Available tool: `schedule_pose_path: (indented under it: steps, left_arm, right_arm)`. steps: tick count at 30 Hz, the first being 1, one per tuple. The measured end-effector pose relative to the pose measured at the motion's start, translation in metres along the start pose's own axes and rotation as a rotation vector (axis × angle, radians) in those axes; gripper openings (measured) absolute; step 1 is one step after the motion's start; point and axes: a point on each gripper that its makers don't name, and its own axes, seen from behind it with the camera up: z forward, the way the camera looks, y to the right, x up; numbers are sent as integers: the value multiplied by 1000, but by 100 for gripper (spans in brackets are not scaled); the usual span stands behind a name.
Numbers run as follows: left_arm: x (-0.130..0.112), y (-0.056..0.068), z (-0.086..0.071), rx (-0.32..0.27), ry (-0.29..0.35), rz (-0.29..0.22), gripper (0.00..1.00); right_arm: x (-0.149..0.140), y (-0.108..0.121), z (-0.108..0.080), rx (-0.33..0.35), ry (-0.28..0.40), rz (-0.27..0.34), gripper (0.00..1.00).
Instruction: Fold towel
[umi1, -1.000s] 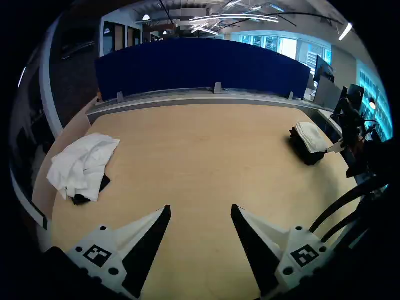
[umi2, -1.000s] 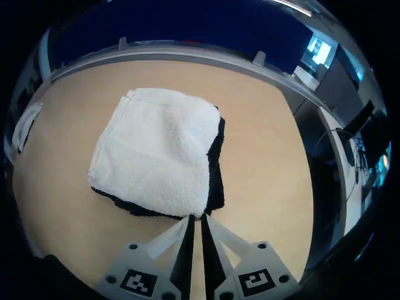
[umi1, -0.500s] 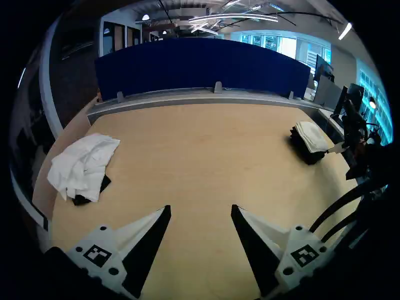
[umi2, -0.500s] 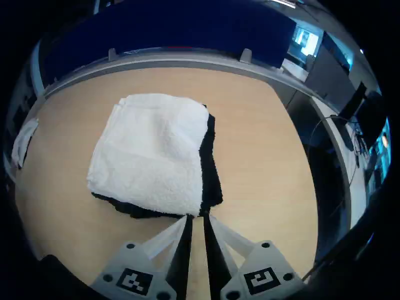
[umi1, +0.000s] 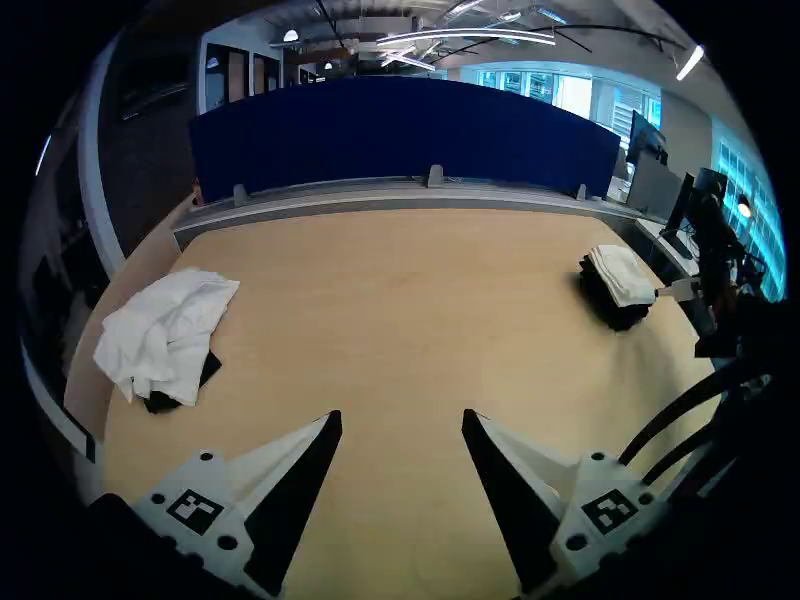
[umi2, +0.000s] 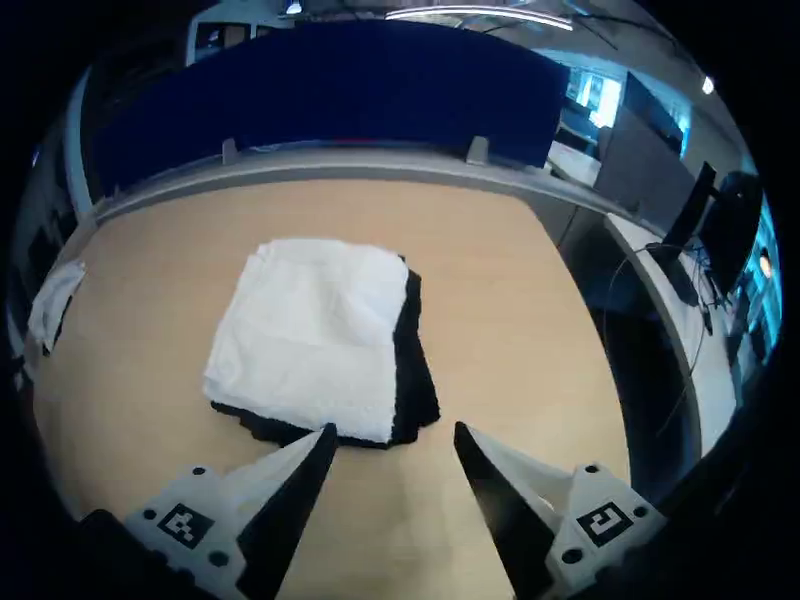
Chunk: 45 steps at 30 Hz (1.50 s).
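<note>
**Jaws open, both sets empty**

Jaws of the left gripper (umi1: 400, 412) stand wide apart and hold nothing, low over the bare near part of the wooden surface (umi1: 400, 300). Jaws of the right gripper (umi2: 394, 427) are likewise spread and empty. Their tips are at the near edge of the folded white towel (umi2: 310, 335); whether they touch it cannot be told. That towel lies flat, a neat square, on top of a black towel (umi2: 415, 370) whose edge shows along its right and near sides. In the left gripper view the two towels sit far off at the right of the surface, with the right gripper just beside them. A crumpled towel (umi1: 165, 330), white, lies in a heap at the left edge, well apart from the folded pair, with something dark (umi1: 160, 400) poking out beneath it. A blue divider (umi1: 400, 130) runs along the back.
</note>
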Motion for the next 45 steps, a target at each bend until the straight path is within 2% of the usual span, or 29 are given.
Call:
schedule_pose_path:
  steps: [7, 17, 32, 45]
  left_arm:
    - [1, 2, -3, 0, 3, -2, 89]
    - [-1, -3, -4, 20, -1, -18, 89]
    - [-4, -9, 3, 47, -14, -34, 89]
    - [-3, -13, 8, 60, -34, -33, 89]
  right_arm:
    - [45, -20, 3, 61, 90, 19, 100]
    - [74, -36, 28, 94, 96, -25, 100]
    - [91, -47, 58, 120, 85, -34, 100]
    - [78, -42, 87, 113, 18, -77, 100]
